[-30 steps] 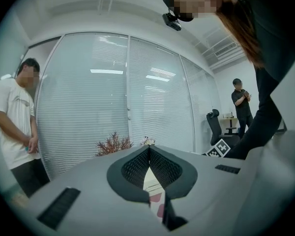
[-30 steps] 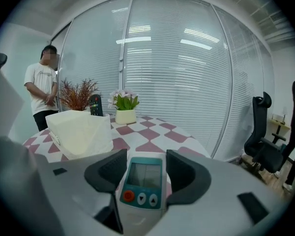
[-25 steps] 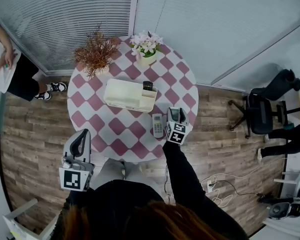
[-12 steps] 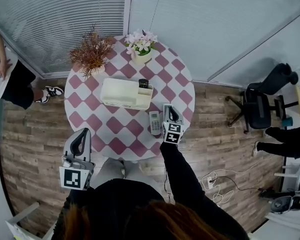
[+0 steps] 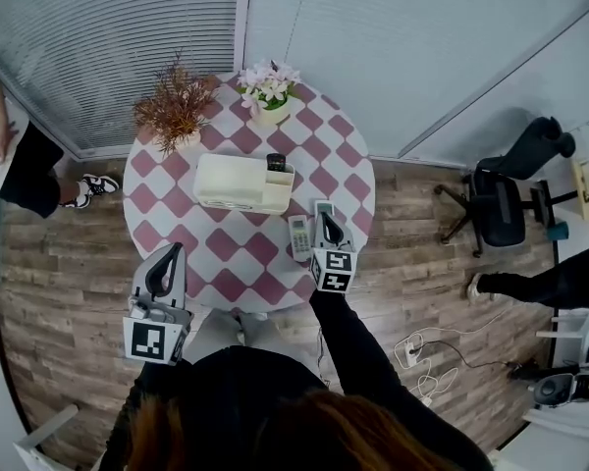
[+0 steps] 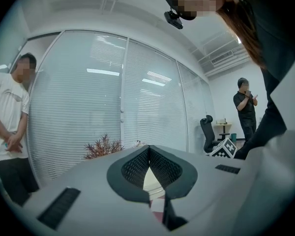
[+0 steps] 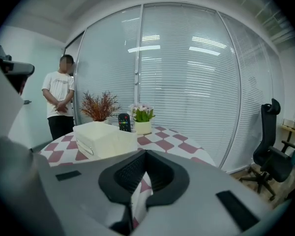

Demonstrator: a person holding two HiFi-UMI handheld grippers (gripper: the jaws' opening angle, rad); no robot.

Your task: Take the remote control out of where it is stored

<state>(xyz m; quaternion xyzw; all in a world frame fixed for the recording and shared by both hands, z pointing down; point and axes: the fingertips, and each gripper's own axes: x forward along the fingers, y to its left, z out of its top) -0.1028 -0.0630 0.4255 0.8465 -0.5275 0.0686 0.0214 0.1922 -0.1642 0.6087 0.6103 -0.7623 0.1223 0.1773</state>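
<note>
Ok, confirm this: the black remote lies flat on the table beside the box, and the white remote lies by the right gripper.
Wrong on one point. The black remote stands upright in the end of the box, not flat on the table; the right gripper view shows it. The white remote does lie by the right gripper.

Head view overhead, gripper views low, table (image 5: 238,255) shared

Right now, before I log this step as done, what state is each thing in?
Box: sits on the table.
Black remote: upright in the box's end slot, not yet out.
White remote: flat on the table, outside the box.
Left gripper: shut, empty.
Right gripper: shut, jaws just closed, nothing between them.
</note>
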